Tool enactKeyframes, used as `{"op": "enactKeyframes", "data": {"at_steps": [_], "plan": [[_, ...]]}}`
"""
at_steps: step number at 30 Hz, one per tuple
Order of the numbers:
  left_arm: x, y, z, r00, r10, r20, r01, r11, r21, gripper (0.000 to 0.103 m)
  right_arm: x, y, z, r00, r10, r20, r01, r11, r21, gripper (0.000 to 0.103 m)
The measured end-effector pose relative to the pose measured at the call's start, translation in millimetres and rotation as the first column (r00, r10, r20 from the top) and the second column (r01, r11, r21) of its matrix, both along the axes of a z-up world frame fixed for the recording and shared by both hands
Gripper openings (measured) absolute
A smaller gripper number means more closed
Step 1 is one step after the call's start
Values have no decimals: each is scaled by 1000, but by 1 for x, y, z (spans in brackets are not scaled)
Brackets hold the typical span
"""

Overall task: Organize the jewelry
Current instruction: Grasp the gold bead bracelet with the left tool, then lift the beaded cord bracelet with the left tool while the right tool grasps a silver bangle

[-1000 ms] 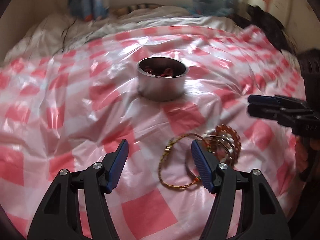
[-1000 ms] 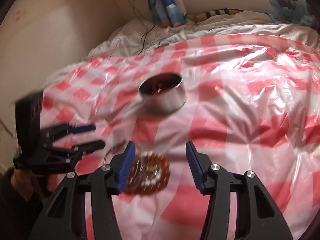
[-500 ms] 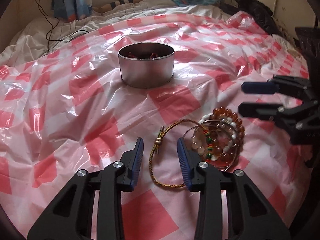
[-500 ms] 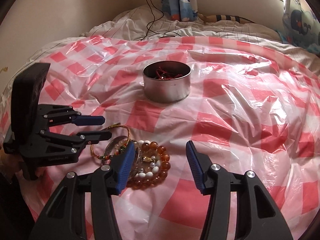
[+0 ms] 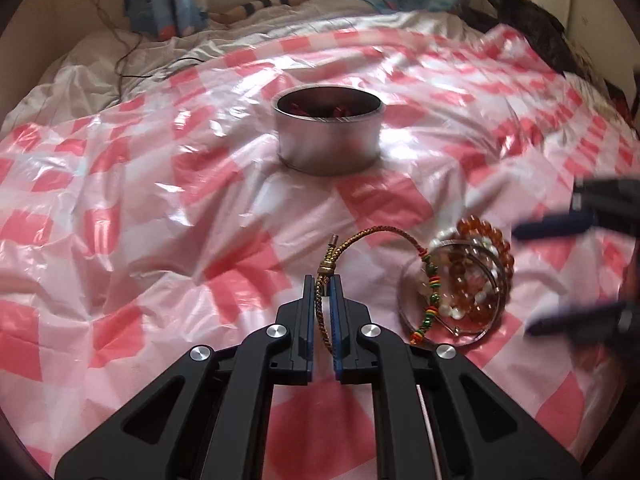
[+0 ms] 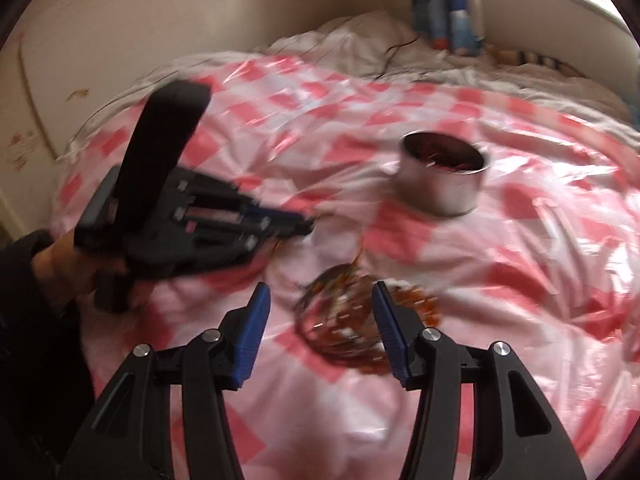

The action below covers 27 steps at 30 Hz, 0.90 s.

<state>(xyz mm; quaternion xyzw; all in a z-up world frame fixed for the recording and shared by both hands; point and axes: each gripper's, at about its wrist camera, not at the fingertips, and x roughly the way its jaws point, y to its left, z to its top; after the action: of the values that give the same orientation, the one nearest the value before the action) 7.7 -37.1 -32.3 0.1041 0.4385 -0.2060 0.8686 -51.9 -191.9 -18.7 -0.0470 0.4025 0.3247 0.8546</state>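
Observation:
A gold braided cord bracelet (image 5: 360,236) lies on the red-and-white checked plastic sheet (image 5: 160,208), and my left gripper (image 5: 322,280) is shut on its near side just below the brass clasp. To its right sits a pile of amber, white and coloured bead bracelets (image 5: 468,280). My right gripper (image 6: 320,296) is open and tilted, with that blurred pile (image 6: 352,320) lying between and just beyond its fingers. It shows as a blur at the right edge of the left wrist view (image 5: 522,280). A round metal tin (image 5: 328,140) holding red items stands farther back.
The sheet covers a bed with white bedding (image 5: 80,64) behind it. Cables (image 5: 120,40) and blue patterned fabric (image 5: 168,4) lie at the back left, a dark garment (image 5: 532,20) at the back right. A hand (image 6: 52,264) holds the left gripper (image 6: 308,226).
The left jaws have come together on the gold cord bracelet. The right gripper has rolled and shifted sideways over the bead pile.

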Motion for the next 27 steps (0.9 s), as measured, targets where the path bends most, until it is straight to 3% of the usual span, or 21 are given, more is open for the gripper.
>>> {"op": "enactKeyframes", "data": {"at_steps": [5,15,21,27], "plan": [[7,18,3,998,66,-13,-67,997,-28,6,7,6,-17,999,-28,-42,27,999,-40,44],[7,16,-1,998,60,-31,-61,998,-16,7,21,-1,-27,991,-113,-72,109,993,-52,40],[7,16,-2,998,62,-31,-62,998,-16,7,22,3,-27,991,-132,-30,129,988,-87,12],[7,15,0,998,58,-27,-58,998,-19,7,18,2,-18,990,-136,25,137,988,-66,5]]}}
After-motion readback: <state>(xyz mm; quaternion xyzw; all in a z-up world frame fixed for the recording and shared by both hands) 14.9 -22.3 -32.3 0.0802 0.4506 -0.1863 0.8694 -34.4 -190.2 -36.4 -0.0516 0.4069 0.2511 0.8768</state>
